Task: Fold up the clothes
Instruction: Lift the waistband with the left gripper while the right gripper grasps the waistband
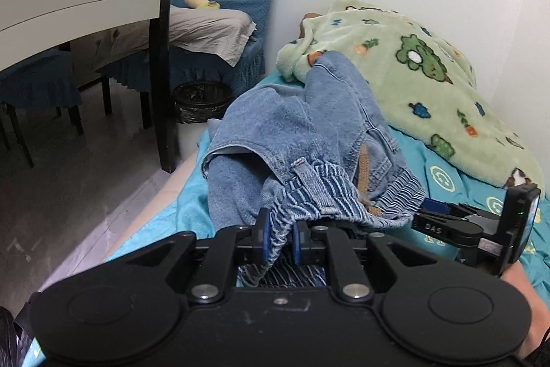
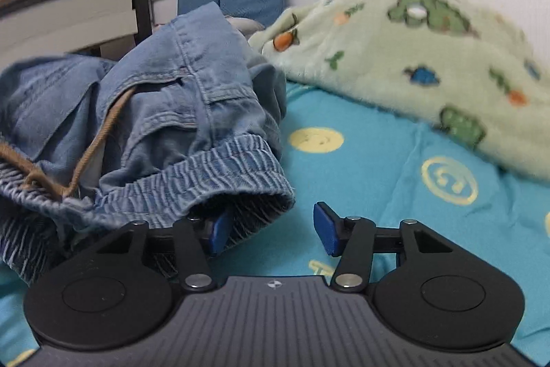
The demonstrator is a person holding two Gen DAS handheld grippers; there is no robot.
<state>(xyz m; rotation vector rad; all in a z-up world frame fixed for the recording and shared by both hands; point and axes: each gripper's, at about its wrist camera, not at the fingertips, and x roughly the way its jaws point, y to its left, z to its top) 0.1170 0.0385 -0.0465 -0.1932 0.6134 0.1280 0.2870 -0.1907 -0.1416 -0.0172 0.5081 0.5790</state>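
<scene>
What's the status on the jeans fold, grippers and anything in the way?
Left gripper shut on jeans waistband. Right gripper open at the waistband's other end, not gripping. Jeans bunched on teal sheet. Green blanket touches jeans' far end.

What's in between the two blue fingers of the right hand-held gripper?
Mostly bare blue bedsheet, seen in the right wrist view. The right hand-held gripper is open; its left finger is tucked under the jeans' waistband.
</scene>
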